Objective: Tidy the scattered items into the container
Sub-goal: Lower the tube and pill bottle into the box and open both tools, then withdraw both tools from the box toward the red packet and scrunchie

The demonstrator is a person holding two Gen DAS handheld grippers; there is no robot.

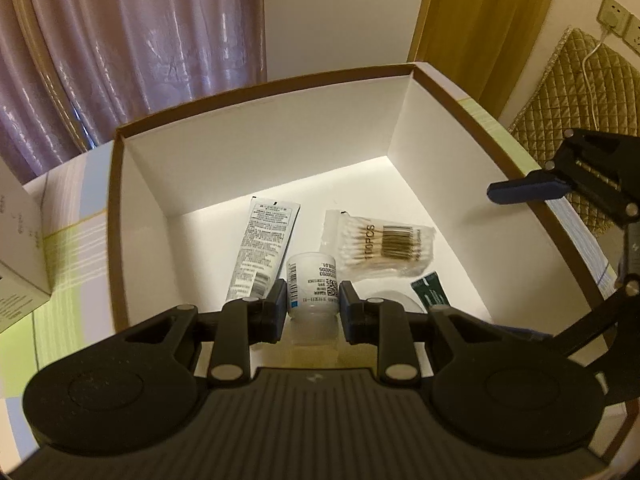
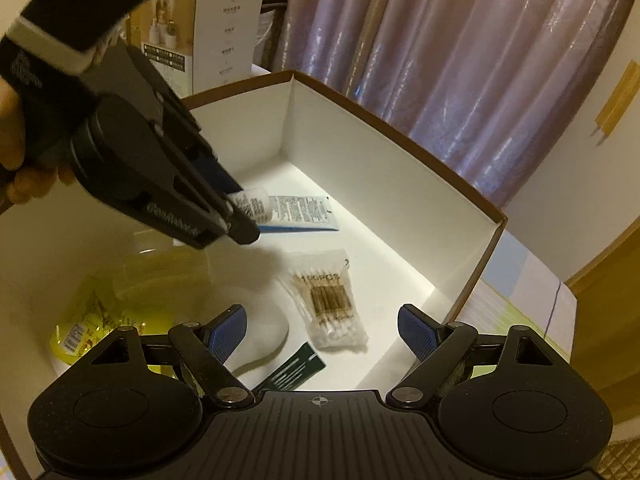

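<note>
Container: open cardboard box point(image 1: 264, 148), white inside, brown rim, filling the centre of both views. Its near wall is hidden behind the claw bodies.

Contents on the box floor:
- White tube point(image 1: 264, 250), lying flat left of centre in the left wrist view; dense small print and a barcode, not readable.
- Bag of cotton swabs point(image 1: 384, 246), clear plastic, right of centre; the marking "100PCS" can be read in both views.
- Dark green sachet point(image 1: 430, 294), lower right, partly cut off by the claw linkage; its print is too small to read.
- Pale round disc point(image 2: 260, 332), mostly hidden behind a right claw finger; what it is cannot be told.
- Yellow packet point(image 2: 92, 320) with a barcode, lower left of the right wrist view, blurred and partly covered.

Left claw point(image 1: 313, 304): narrowly set, its blue pads pressed on either side of a small white bottle point(image 1: 312, 292), held over the box floor above the lower end of the tube. The bottle's label carries a barcode and a QR code; the text is illegible. A hand point(image 2: 12, 152) grips the handle at the left edge of the right wrist view.

Right claw point(image 2: 322, 332): jaws spread wide, nothing between them, above the swabs and sachet.

Outside the box: a white carton point(image 2: 224, 32), upper left of the right wrist view, printed characters unreadable.
</note>
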